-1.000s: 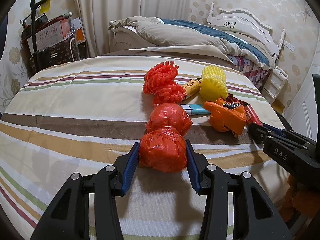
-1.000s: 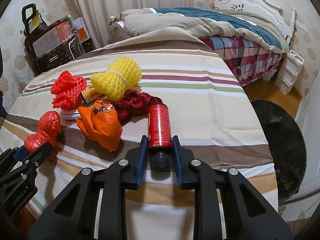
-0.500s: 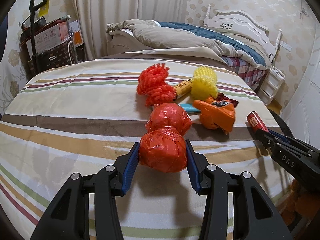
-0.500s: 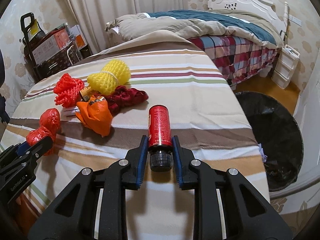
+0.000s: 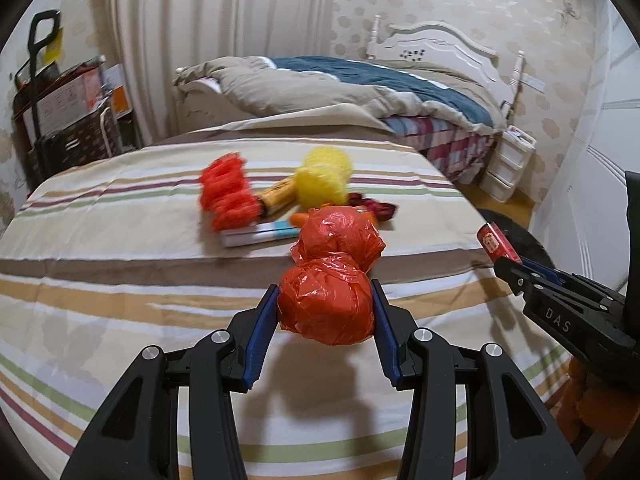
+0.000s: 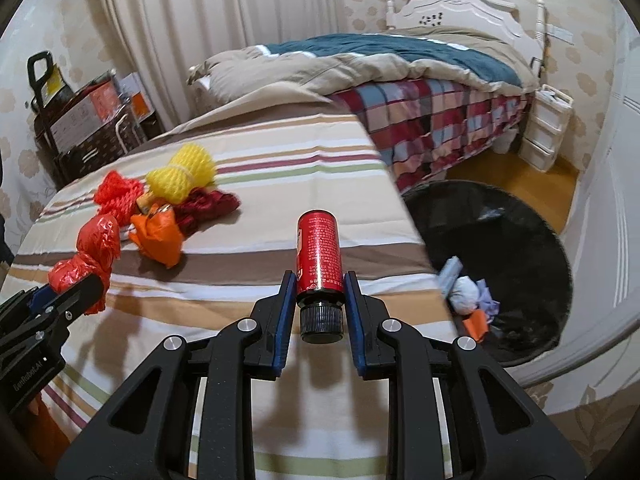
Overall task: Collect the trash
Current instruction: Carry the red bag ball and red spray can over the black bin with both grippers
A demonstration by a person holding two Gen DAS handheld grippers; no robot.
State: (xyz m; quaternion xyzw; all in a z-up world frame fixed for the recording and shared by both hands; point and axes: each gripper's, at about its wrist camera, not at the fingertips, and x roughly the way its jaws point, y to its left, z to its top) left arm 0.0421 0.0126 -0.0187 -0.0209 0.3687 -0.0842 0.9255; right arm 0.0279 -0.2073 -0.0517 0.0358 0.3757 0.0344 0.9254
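My left gripper [image 5: 325, 307] is shut on a knotted red plastic bag [image 5: 328, 280] and holds it above the striped table. My right gripper [image 6: 319, 289] is shut on a red bottle with a black cap [image 6: 319, 256], lifted off the table. The bottle also shows in the left wrist view [image 5: 496, 242], and the bag in the right wrist view [image 6: 86, 258]. A black trash bin [image 6: 516, 240] stands on the floor right of the table, with some trash inside.
On the striped tablecloth [image 5: 100, 248] lie a red foam net [image 5: 226, 200], a yellow foam net [image 5: 322, 176], an orange bag [image 6: 158, 236], a dark red wrapper [image 6: 208, 206] and a flat tube [image 5: 260, 236]. A bed [image 6: 400, 72] stands behind.
Both grippers have lifted their loads off the table. The right gripper has carried the bottle rightward, nearer the bin. The left gripper has risen with the bag.
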